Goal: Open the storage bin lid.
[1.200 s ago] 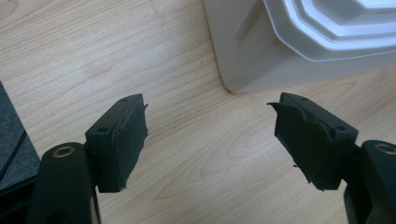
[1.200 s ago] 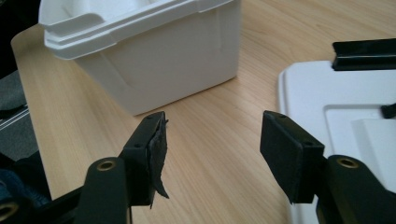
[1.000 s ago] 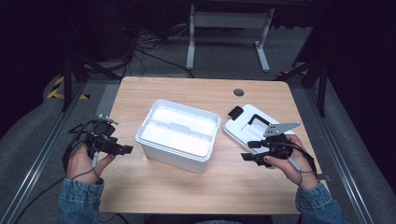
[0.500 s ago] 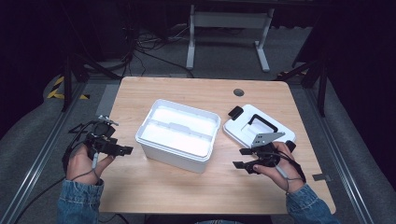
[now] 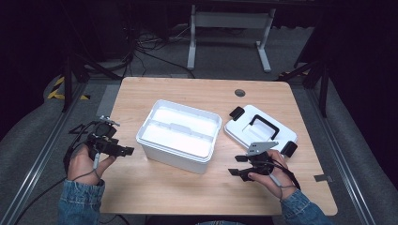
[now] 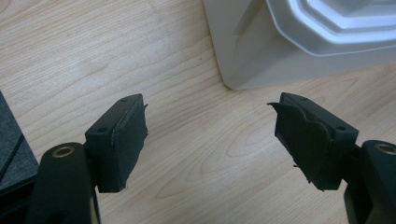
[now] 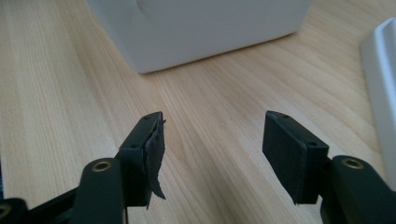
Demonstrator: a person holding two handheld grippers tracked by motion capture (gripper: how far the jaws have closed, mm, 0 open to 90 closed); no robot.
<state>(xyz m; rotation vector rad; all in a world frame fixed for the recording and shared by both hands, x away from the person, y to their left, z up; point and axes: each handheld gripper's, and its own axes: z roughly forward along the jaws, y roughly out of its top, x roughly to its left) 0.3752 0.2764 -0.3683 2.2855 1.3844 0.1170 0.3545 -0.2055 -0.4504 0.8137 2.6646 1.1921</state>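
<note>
A white open plastic box (image 5: pixel 180 135) stands in the middle of the wooden table (image 5: pixel 187 197). Its white lid (image 5: pixel 259 130), with a black handle and black latches, lies flat to the right of it. My left gripper (image 5: pixel 126 151) is low at the table's left edge, open and empty, pointing at the box's near left corner (image 6: pixel 243 70). My right gripper (image 5: pixel 237 165) is near the front, just in front of the lid, open with nothing between its jaws. The box's near corner (image 7: pixel 196 32) stands ahead of it, and the lid's edge (image 7: pixel 380 84) is at its right.
A small dark round hole (image 5: pixel 240 93) sits in the table near its back edge. A small grey tab (image 5: pixel 320 178) lies at the front right. Beyond the table are a white frame stand (image 5: pixel 230 28) and cables on the floor.
My right gripper has drawn back off the lid toward the front of the table and moved a little left. The left gripper has stayed put.
</note>
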